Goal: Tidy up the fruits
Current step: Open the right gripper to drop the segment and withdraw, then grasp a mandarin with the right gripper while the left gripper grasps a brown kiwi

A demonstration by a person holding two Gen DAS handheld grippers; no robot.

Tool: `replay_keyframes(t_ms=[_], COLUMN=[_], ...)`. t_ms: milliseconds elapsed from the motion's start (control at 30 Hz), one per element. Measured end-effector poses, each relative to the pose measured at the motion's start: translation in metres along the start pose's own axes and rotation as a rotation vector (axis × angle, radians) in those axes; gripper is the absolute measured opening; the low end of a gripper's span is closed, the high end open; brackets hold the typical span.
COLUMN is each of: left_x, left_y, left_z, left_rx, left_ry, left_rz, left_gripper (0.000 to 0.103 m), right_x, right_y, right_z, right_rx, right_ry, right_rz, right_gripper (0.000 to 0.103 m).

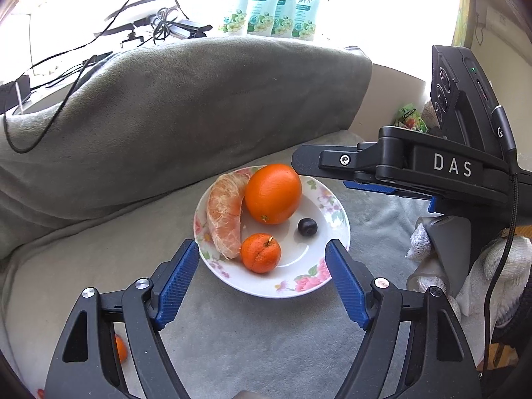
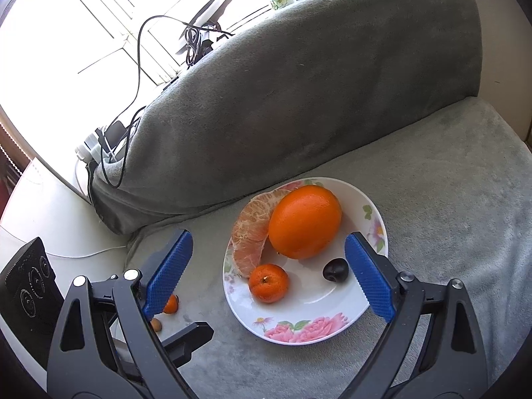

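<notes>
Beside the plate (image 2: 332, 332), stray tangerine (image 2: 171, 305).

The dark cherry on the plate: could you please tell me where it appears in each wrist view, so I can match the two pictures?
Left wrist view: the dark cherry lies right of centre on the floral plate, below and right of the big orange.
Right wrist view: the cherry sits right of centre, just left of the right blue pad.
Shared landmark: the big orange, directly above the cherry in both.
</notes>
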State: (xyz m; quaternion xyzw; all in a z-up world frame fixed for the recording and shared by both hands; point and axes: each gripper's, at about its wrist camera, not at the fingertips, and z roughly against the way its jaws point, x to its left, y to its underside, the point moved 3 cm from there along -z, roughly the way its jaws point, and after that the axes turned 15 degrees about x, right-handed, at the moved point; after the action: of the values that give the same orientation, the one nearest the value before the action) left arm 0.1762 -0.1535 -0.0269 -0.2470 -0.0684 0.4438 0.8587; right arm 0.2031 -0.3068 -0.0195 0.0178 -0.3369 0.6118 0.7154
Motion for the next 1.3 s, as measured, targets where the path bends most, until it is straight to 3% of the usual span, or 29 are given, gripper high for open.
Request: replay_keyframes(t_ms=[633, 833, 1033, 1300], left_x=[0.01, 0.029, 0.056, 0.092], left_y=[0.047, 0.071, 0.106, 0.157], left_z=[0.046, 0.065, 0.083, 0.087], left_rx=[-0.07, -0.122, -0.19, -0.178], left_ry=[-0.06, -0.082, -0.122, -0.15], left_rz=[0.073, 0.143, 0.23, 0.38], left_gripper=[0.079, 0.079, 0.079, 0.079], right_x=[0.022, 0.038, 0.041, 0.058], right_y=[0.028, 0.038, 0.046, 0.06], right_z=[0.009, 0.01, 0.0, -0.021], right_rx=[-0.014, -0.035, -0.011, 0.054], right_ry=[0.07, 0.102, 0.078, 0.136], right_rz=[0.159, 0.268, 0.294, 0.436], right_gripper=[0.095, 0.095, 0.095, 0.095])
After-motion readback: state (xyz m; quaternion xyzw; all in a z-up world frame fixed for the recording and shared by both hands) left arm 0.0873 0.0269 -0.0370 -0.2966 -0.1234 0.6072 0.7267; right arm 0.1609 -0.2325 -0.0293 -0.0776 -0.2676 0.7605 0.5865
